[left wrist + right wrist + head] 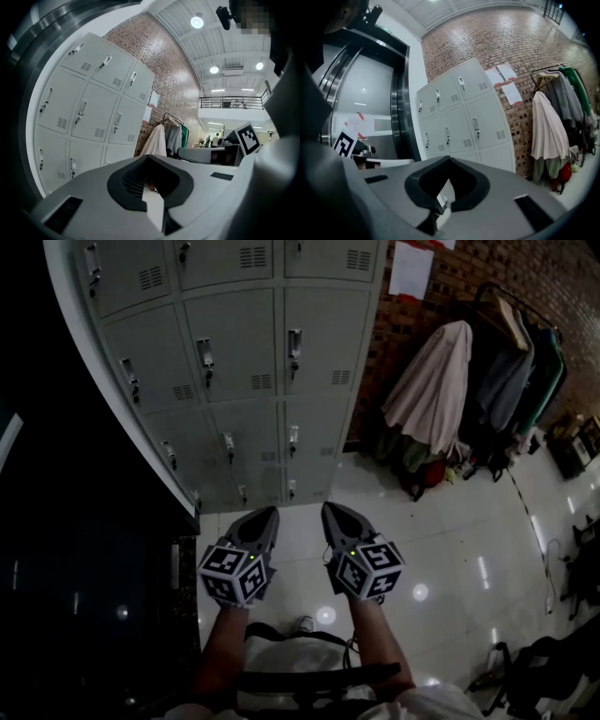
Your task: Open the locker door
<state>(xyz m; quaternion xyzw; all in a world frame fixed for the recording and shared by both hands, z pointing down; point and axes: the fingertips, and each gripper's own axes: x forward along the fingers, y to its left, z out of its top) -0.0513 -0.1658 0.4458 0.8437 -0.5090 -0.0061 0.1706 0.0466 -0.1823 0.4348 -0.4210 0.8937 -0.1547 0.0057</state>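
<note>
Here, no step of the task shows as done: every door of the lockers (239,362) is shut. They stand ahead, well apart from the left gripper (270,513) and right gripper (329,509), whose jaws are pressed together on nothing. Open floor (441,521) lies between; a clothes rack (487,371) bounds the right side.

No word, number or brand can be read. The white paper sheets (505,80) on the brick wall (487,42), right of the lockers (459,117), bear print too small to make out. A notice (357,125) far to the left of the lockers is just as illegible. The cube (234,575) on the left gripper (271,512) and the cube (367,568) on the right gripper (328,506) carry only black-and-white square markers, no letters.
</note>
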